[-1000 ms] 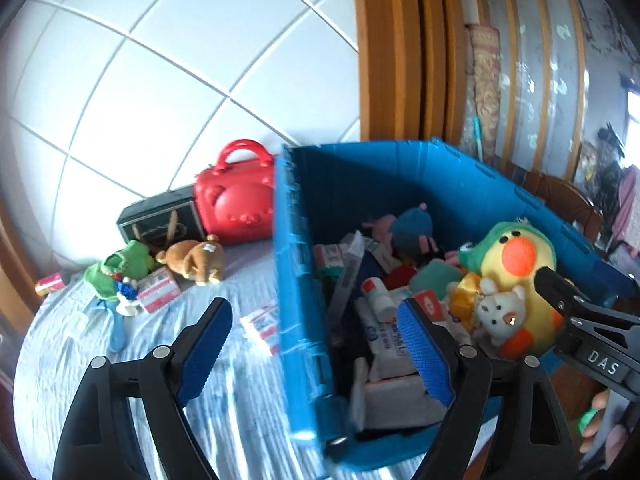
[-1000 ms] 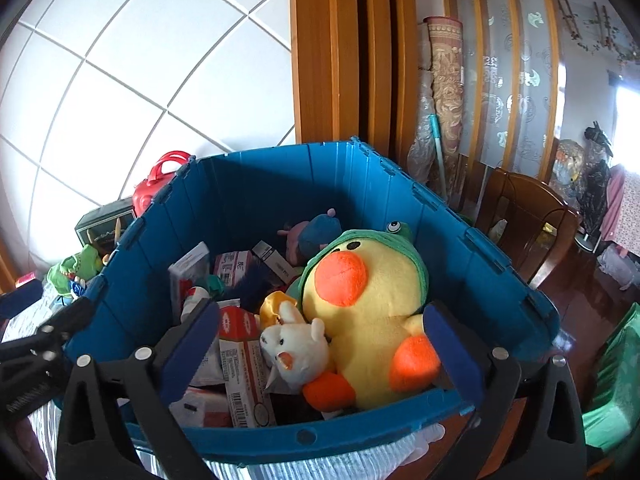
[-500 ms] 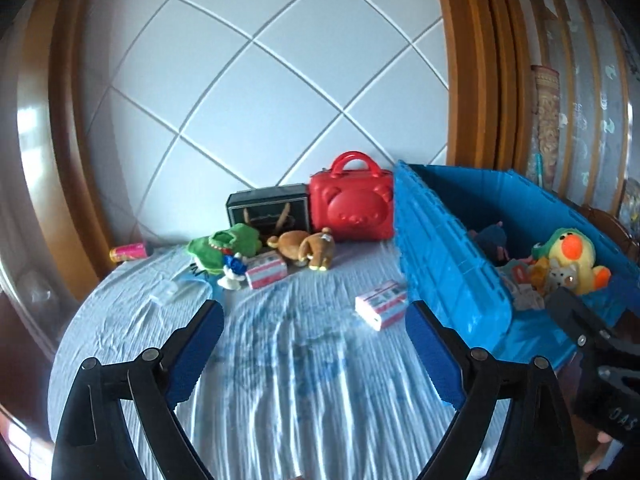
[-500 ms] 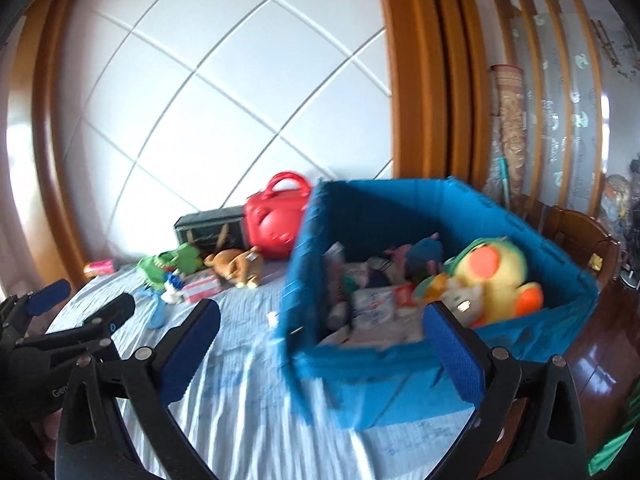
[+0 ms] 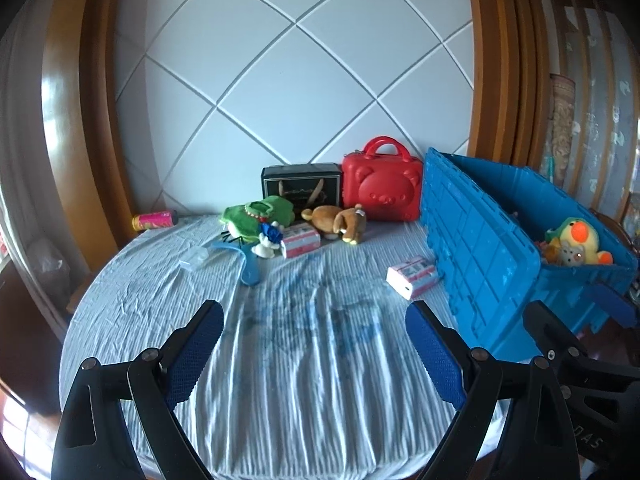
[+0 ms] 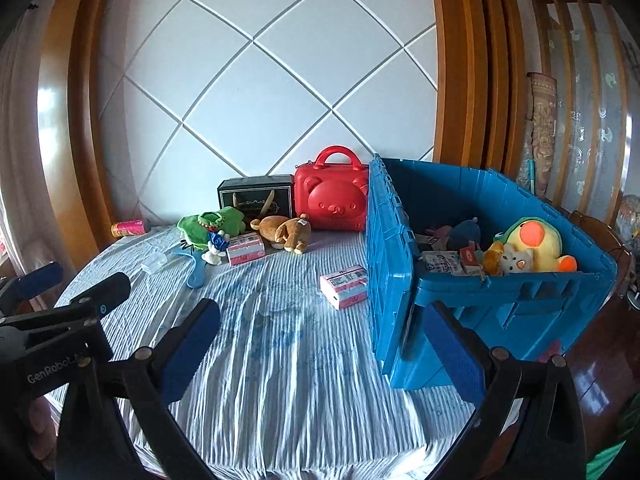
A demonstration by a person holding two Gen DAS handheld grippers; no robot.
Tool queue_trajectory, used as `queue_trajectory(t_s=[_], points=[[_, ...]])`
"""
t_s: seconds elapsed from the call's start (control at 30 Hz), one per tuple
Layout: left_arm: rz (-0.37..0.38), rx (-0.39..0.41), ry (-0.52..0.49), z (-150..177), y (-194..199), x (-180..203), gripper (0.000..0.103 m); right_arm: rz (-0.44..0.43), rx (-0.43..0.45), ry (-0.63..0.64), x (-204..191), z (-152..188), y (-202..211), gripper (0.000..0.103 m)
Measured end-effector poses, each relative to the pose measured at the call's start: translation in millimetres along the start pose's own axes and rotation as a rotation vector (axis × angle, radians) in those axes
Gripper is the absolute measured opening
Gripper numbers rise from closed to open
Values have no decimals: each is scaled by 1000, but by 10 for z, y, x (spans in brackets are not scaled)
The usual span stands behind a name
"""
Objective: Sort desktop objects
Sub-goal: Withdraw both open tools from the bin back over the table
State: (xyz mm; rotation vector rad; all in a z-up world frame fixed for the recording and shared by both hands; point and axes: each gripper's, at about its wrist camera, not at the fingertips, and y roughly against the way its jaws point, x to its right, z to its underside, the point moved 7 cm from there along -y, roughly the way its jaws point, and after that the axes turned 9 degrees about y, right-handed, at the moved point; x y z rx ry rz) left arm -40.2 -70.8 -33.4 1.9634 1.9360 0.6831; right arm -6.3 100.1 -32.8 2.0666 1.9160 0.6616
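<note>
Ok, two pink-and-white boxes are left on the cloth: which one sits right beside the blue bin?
The lone pink-and-white box, lying close to the blue bin wall. The other box lies further back among the plush toys, by the brown plush.

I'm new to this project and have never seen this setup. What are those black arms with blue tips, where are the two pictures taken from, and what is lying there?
No robot here: a person holds two clamp-like grippers, each with a camera looking along its fingers. One picture is from the left gripper, one from the right gripper. Both are open and hold nothing. On the blue-striped cloth lie a pink box, a second pink box, a brown plush, a green plush, a blue comb, a red case and a black box. The blue crate holds a yellow duck.
</note>
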Motion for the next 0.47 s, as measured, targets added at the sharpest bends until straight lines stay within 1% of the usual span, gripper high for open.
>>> queue_trajectory(t_s=[0.2, 0.47], points=[[30, -6, -9, 28, 29, 62, 93, 25, 2, -12, 38, 21, 85, 103], [29, 12, -32, 35, 42, 156, 93, 53, -4, -33, 160, 39, 110, 103]])
